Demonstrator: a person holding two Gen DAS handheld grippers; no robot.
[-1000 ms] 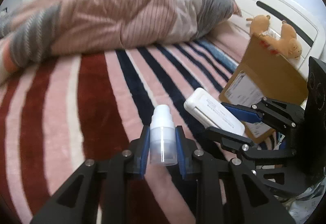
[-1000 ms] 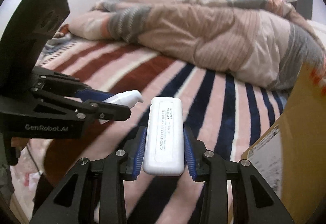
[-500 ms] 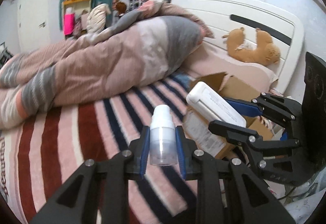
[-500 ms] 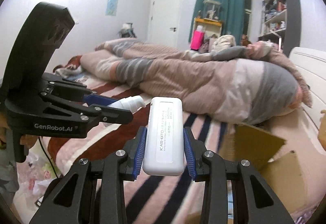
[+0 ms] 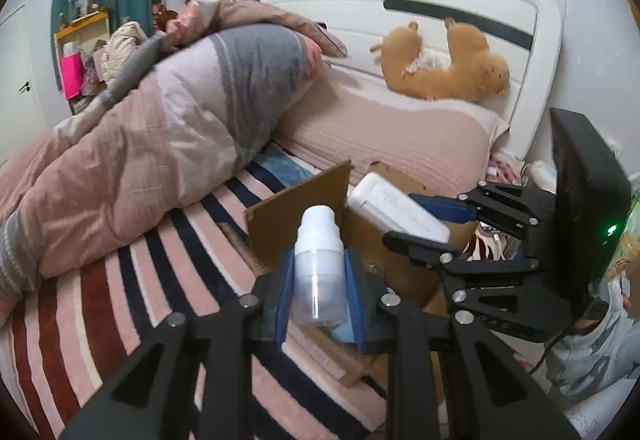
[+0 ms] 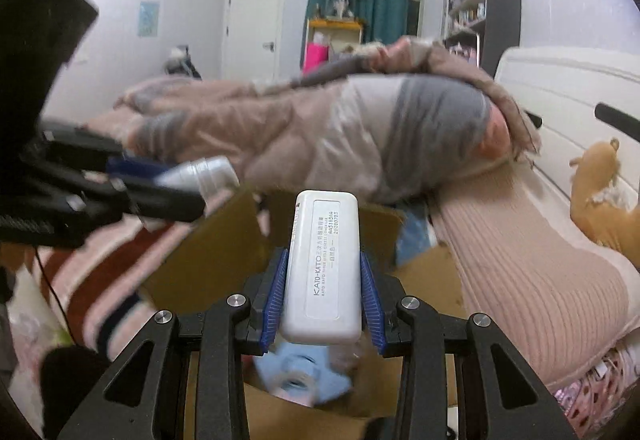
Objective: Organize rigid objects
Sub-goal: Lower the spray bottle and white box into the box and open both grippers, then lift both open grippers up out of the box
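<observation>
Both claws grip: left claw (image 5: pixel 319 290) a translucent white spray bottle (image 5: pixel 319 268), right claw (image 6: pixel 323 302) a white rectangular plastic case (image 6: pixel 325 268), above the open brown cardboard box (image 6: pixel 208 260) at the bed's edge.

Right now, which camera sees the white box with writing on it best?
The right wrist view. There the white box faces the camera, gripped between the right tongs, and its printed label is readable. The left wrist view shows the same box only from the side, smaller and tilted, above the cardboard box.
</observation>
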